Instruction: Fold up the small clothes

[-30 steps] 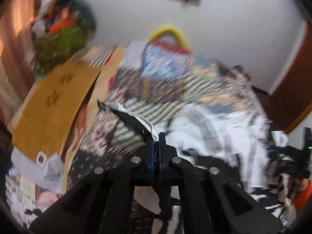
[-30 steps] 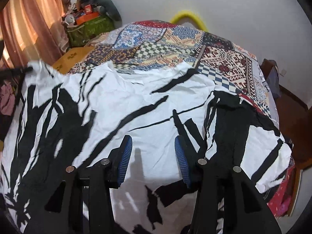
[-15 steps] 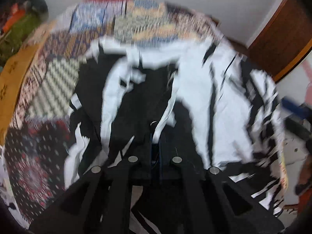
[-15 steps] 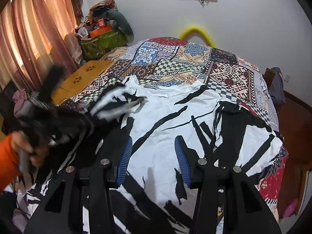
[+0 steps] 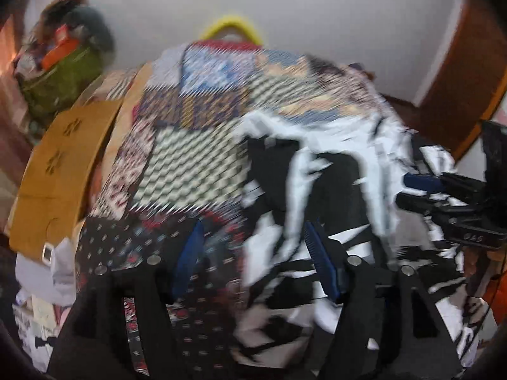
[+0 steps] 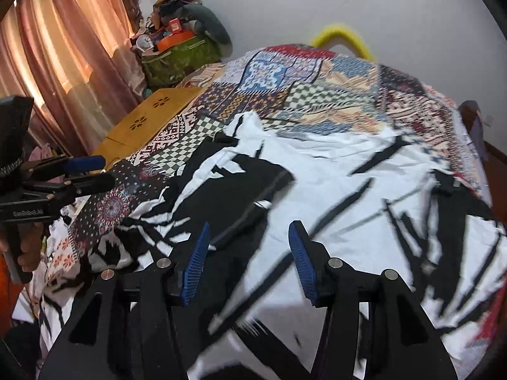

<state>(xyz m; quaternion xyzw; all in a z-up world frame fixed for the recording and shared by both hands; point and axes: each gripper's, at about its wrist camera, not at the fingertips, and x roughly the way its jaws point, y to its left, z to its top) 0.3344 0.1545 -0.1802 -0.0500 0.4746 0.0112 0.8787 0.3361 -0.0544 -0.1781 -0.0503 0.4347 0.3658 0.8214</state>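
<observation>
Both your grippers stand with fingers spread, empty: left gripper (image 5: 253,253), right gripper (image 6: 250,259). Your black-and-white streaked cotton shirt (image 6: 332,190) fills the frame's centre on the patchwork quilt (image 6: 317,88), its left side apparently folded inward.

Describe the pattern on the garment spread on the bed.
White with bold black streaks and patches on the garment; the right wrist view shows it best.

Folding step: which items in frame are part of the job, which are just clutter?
Job:
black-and-white shirt
left gripper, open
right gripper, open
patchwork bedspread, work surface

Clutter:
green bag
yellow hoop
wooden board
curtain
</observation>
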